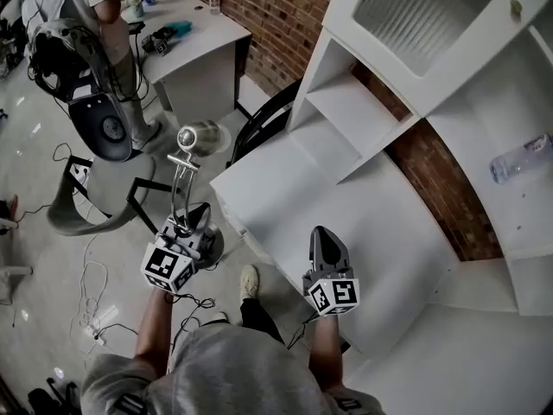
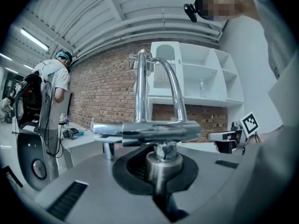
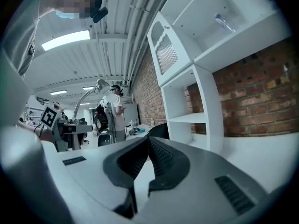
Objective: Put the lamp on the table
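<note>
A chrome desk lamp point(image 1: 183, 175) with a round head points up and away from me, held over the floor to the left of the white table point(image 1: 397, 240). My left gripper point(image 1: 192, 225) is shut on the lamp's lower stem, near its base. In the left gripper view the lamp's point(image 2: 156, 129) crossbar and curved arm rise just past the jaws of the left gripper point(image 2: 161, 174). My right gripper point(image 1: 327, 239) hovers over the table's near left edge, shut, with nothing in it. The right gripper view shows the jaws of the right gripper point(image 3: 148, 146) meeting and, at far left, the lamp point(image 3: 86, 97).
A white shelf unit point(image 1: 346, 102) stands on the table against the brick wall, with a plastic bottle point(image 1: 520, 157) in one compartment. A black chair point(image 1: 263, 128) sits at the table's far left corner. A person point(image 1: 78, 7) stands by another table point(image 1: 194, 33). Cables point(image 1: 95, 318) lie on the floor.
</note>
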`<state>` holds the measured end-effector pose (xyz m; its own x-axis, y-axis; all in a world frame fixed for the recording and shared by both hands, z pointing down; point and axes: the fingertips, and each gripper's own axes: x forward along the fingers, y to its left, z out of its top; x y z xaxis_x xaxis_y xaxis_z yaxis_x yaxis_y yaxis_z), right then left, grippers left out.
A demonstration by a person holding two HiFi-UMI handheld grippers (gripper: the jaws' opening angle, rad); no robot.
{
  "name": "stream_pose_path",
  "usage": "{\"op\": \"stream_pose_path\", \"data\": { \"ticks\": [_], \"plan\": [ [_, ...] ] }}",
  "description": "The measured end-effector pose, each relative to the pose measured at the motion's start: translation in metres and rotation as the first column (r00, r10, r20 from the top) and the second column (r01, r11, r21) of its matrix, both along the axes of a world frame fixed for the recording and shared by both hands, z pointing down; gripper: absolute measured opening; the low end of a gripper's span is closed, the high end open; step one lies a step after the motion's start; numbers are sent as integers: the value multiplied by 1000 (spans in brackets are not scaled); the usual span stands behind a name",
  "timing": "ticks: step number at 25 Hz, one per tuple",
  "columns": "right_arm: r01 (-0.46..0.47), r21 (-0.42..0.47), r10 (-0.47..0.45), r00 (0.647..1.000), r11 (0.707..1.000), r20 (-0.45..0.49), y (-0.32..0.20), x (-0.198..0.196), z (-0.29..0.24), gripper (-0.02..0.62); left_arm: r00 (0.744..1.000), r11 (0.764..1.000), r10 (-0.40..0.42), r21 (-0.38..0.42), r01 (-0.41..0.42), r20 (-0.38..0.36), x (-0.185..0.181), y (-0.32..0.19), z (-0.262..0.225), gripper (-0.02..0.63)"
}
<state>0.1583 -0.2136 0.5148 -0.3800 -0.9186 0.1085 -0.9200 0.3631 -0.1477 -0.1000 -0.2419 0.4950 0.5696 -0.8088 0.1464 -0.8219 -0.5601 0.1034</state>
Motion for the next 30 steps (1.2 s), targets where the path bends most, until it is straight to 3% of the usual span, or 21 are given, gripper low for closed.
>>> {"op": "stream_pose_path", "data": {
  "ticks": [15,30],
  "plan": [
    [35,-41,-36,999,999,-27,-65,2,40,23,999,999,30,-24,-31,-12,35,-89,43,2],
    [45,-65,-48,998,997,-42,-102,24,61,23,999,998,36,-42,-37,-20,70,-138,77,2]
  ]
}}
